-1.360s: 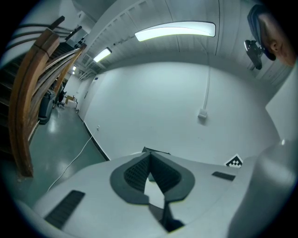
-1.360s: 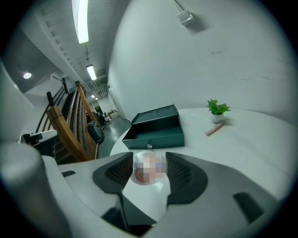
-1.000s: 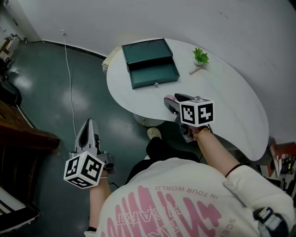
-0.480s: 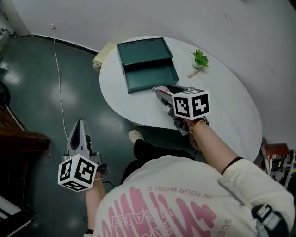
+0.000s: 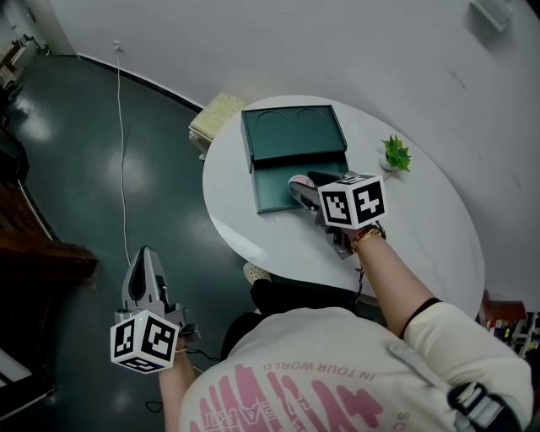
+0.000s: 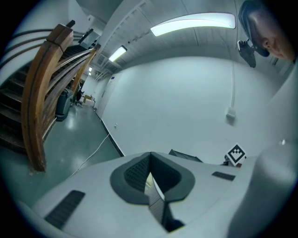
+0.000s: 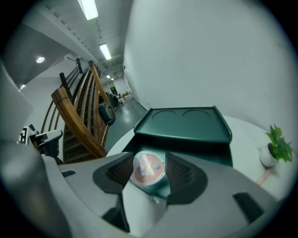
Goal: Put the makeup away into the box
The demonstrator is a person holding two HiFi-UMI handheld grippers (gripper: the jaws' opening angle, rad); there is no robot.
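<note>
Right now the right tool point(image 7: 148, 173) is clamped on a round makeup compact point(image 7: 149, 168) — pink face up, wedged between both pads, above the open drawer point(image 5: 277, 191) of the green box point(image 5: 294, 133) on the white worktop point(image 5: 422, 228). Its lettering is too blurred to read. Left tool point(image 6: 150, 175) — jaws together, empty, low over the floor point(image 5: 67, 169).

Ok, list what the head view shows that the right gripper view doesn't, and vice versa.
Head view only: the person's printed shirt, the floor cable. Right gripper view only: a wooden staircase, ceiling lights. Both: the pink-lidded makeup compact held in the right gripper, the green box with its drawer open, the plant, the table.
</note>
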